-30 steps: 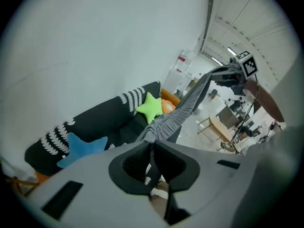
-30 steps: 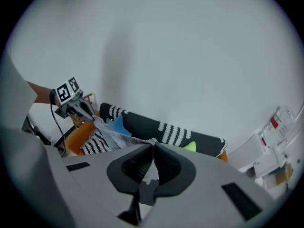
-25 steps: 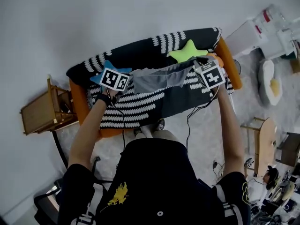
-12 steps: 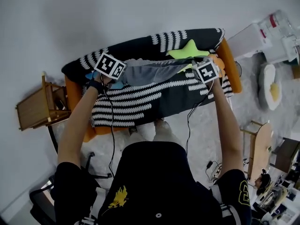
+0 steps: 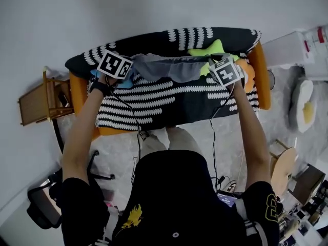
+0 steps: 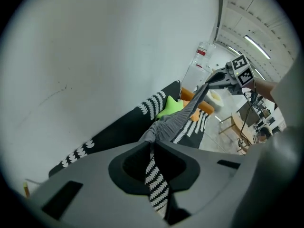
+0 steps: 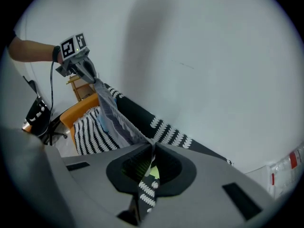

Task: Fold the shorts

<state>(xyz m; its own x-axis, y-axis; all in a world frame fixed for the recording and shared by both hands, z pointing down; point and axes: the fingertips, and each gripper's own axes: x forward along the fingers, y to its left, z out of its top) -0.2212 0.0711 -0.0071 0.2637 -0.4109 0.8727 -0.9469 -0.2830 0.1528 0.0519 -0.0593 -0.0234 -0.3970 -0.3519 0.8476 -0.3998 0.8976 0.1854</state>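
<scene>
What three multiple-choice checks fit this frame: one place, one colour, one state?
1. The green star cushion sits toward which end of the sofa?
A. The person's left end
B. The person's right end
C. Neither; it is on the floor

2. What colour are the shorts?
A. Red
B. White
C. Grey

3. How are the shorts held?
A. Spread between both grippers, each shut on one end
B. Hanging from one gripper only
C. Lying folded, untouched

Key:
1 B: the cushion lies right beside the right gripper in the head view.
2 C: grey cloth shows in all three views.
3 A: the left gripper and the right gripper each pinch cloth, which runs from one to the other above the sofa.
</scene>
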